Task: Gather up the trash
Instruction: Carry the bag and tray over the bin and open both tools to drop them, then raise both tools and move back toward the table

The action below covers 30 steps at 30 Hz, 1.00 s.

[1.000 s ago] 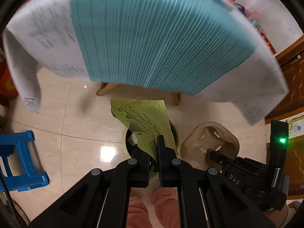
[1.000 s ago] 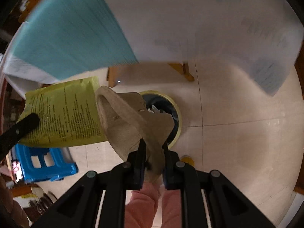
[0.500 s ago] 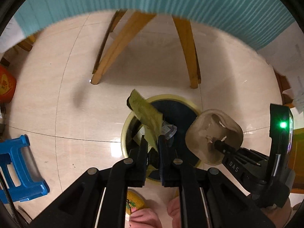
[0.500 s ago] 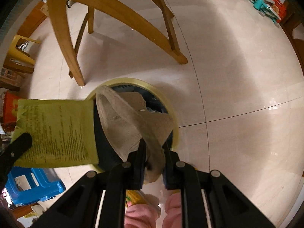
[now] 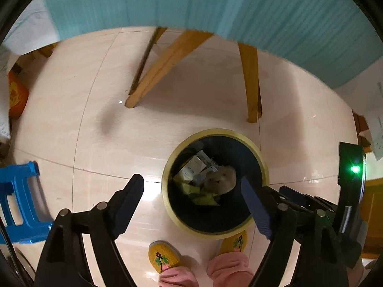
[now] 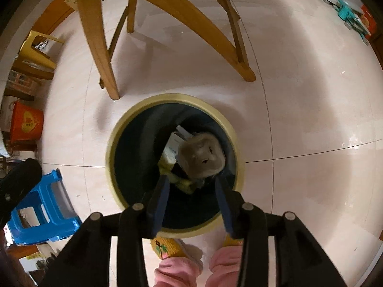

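Both my grippers point down over the round bin (image 6: 112,143), whose yellowish rim rings a dark inside. My right gripper (image 6: 191,189) hangs above the near half of the mouth, its jaws opening with nothing pressed between them. My left gripper (image 5: 191,191) is spread wider, its jaws also opening and empty; one finger sits outside the rim over the floor, the other over the bin's near edge.

The brown pulp tray (image 6: 202,156) lies inside the bin below my right gripper, crumpled and cupped. The yellow-green paper (image 5: 203,197) lies folded beside it among white scraps (image 5: 194,167).

The floor (image 6: 299,119) is pale glossy tile. Wooden legs (image 6: 95,35) stand just beyond the bin. A blue stool (image 6: 43,210) sits off to my left. My yellow slippers (image 5: 164,256) touch the bin's near side.
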Each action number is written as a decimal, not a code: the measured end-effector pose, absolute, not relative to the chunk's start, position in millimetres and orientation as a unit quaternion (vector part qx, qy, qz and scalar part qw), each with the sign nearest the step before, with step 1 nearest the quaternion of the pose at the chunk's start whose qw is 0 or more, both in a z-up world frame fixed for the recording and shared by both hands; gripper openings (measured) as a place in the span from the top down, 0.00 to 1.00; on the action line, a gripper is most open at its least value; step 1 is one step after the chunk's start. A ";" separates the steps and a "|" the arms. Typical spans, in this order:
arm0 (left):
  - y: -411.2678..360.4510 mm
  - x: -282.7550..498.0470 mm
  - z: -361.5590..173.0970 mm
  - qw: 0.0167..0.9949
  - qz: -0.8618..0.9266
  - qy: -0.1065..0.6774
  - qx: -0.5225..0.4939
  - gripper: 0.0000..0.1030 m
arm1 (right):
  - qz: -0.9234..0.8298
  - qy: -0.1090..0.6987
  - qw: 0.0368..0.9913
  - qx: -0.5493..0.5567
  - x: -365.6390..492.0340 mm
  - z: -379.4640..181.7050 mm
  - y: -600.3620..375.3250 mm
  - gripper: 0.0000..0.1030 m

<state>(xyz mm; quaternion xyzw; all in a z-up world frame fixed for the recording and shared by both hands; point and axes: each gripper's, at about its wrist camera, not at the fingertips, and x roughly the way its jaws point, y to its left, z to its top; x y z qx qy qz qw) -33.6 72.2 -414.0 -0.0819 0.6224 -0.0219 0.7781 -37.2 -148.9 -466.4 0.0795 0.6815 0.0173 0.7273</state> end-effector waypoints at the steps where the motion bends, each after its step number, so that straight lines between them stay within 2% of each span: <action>1: 75.5 -35.8 -408.1 0.778 -0.018 0.621 -0.087 0.21 | 0.018 0.681 0.728 0.079 -37.3 -461.4 -148.2 0.61; 8: 86.2 -53.4 -356.7 0.780 -0.010 0.614 -0.119 0.20 | 0.030 0.674 0.735 0.070 -47.0 -401.1 -142.3 0.61; 19: 101.4 -77.4 -211.8 0.802 -0.031 0.581 -0.136 0.20 | 0.052 0.656 0.751 0.062 -66.1 -264.3 -126.8 0.61; 30: 127.0 -85.1 -88.9 0.823 -0.037 0.555 -0.114 0.20 | 0.065 0.617 0.783 0.043 -73.0 -134.0 -116.2 0.61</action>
